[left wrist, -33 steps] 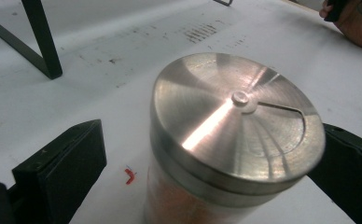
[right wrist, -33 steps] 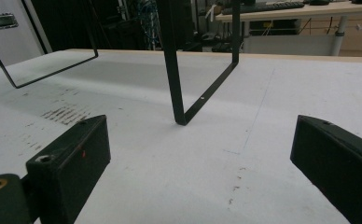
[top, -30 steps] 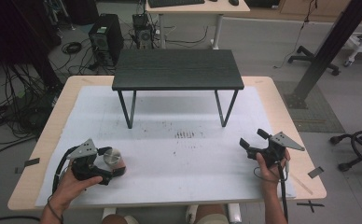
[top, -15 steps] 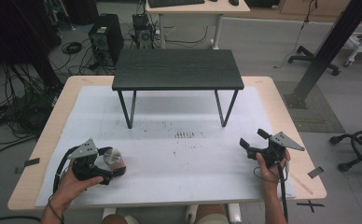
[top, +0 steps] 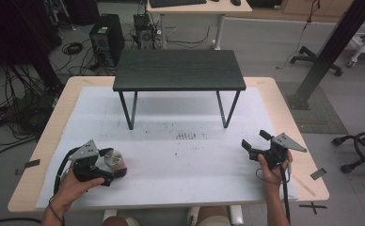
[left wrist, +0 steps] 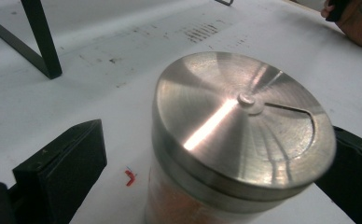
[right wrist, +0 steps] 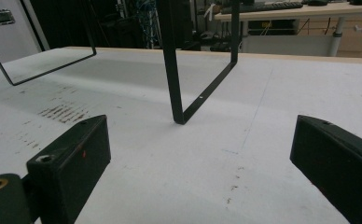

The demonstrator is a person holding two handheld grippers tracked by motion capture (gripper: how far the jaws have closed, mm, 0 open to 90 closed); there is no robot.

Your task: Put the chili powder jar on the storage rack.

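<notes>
A steel-lidded jar (left wrist: 235,140) holding orange powder stands on the counter (top: 180,155) near its front left corner, between the jaws of the left tongs (top: 112,167), which are spread around it, not visibly clamping. The right tongs (top: 255,143) gape empty.

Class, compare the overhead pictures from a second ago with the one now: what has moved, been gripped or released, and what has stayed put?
Nothing visibly changed. The left gripper still sits around the metal-lidded jar, jaws open with a gap on the one side. The right gripper stays open and empty near the table's right edge. The black stand has not shifted.
</notes>
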